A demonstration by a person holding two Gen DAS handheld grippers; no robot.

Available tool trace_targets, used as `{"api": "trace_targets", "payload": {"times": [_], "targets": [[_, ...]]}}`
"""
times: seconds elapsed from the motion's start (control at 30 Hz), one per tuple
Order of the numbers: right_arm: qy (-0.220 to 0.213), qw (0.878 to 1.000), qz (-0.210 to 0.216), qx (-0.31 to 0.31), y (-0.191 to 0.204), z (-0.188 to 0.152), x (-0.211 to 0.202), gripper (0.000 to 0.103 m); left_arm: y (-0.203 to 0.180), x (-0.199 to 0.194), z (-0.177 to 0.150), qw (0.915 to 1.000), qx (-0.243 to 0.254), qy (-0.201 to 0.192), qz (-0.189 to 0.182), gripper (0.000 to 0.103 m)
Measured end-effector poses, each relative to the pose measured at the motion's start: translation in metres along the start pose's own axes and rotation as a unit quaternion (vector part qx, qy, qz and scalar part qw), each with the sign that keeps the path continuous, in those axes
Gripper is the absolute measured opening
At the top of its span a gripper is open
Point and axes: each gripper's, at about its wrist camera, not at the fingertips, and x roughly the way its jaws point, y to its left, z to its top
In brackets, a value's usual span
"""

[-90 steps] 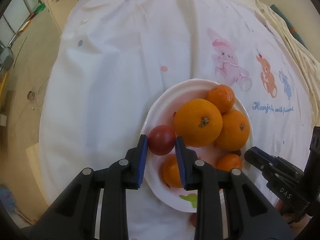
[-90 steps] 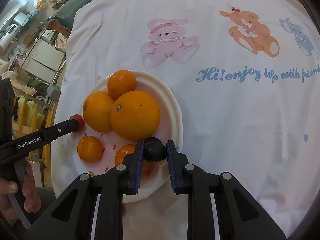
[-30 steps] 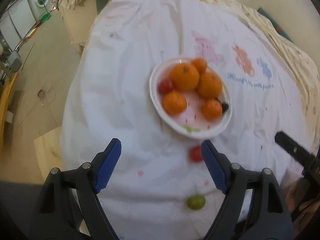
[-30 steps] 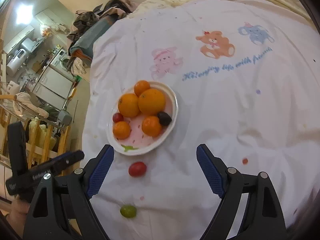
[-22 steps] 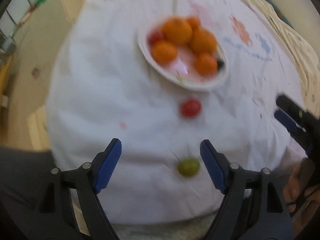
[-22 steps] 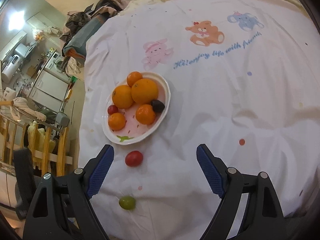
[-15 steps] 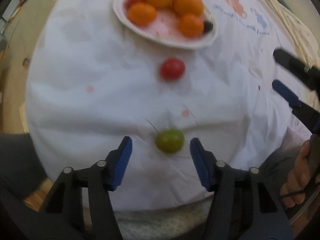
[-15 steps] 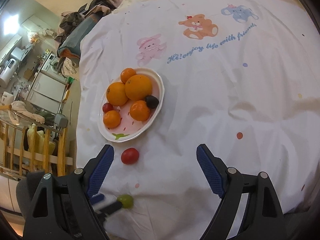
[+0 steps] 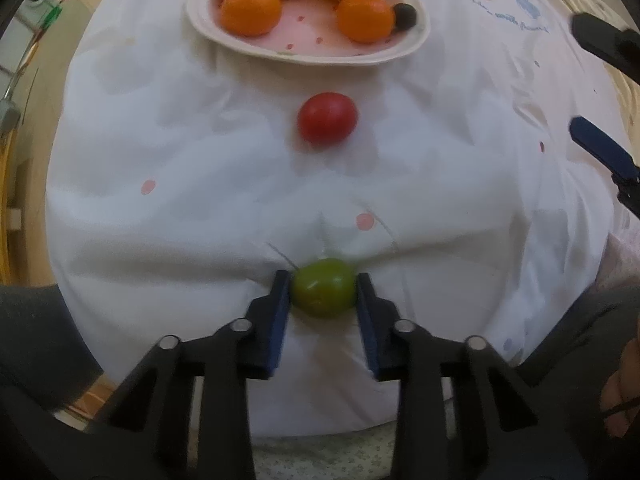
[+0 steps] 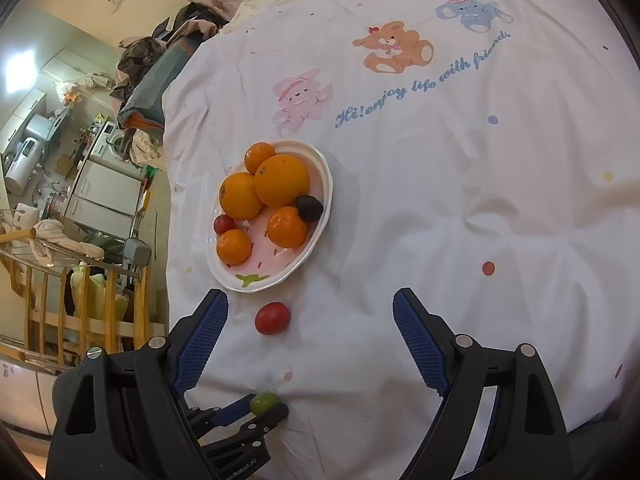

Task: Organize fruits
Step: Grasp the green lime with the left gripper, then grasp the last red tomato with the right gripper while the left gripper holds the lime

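White cloth printed with cartoon animals is covering the bed (image 9: 180, 152) in the left wrist view, sagging toward its near edge. The left gripper (image 9: 323, 298) is pointing straight down there, its jaws clenched on a small green fruit (image 9: 323, 294) with both blue pads pressing its sides. A red tomato (image 9: 327, 120) is lying alone between that fruit and the pink plate (image 9: 304, 36), which is sitting toward the left edge and holding oranges, a small red fruit and a dark one.

Cluttered shelves and a wooden rack are showing beyond the bed's left edge in the right wrist view. The right gripper (image 10: 310, 344) is hovering above the cloth with its jaws spread wide and nothing between them; the red tomato (image 10: 272, 318) is lying just inside the left pad, near the plate (image 10: 320, 224). The green fruit (image 10: 264, 402) is showing low down, pinched in the left gripper.

The fruit looks round and smooth, so it could squirt out of the pads on lifting and roll off the near edge. Soft cloth could also get caught under the pad tips.
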Motion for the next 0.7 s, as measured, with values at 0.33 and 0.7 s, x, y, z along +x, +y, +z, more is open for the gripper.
{"api": "trace_targets", "payload": {"times": [0.33,0.7], "targets": [[0.001,1.0,-0.003,-0.002,0.002,0.0,0.002,0.087,0.001,-0.041,0.015,0.9982,0.03,-0.05,0.011,0.027],[0.026,0.999,-0.023,-0.019,0.007,-0.001,0.021,0.087,0.064,-0.085,0.076,0.9927,0.008,-0.116,0.034,0.027]]}}
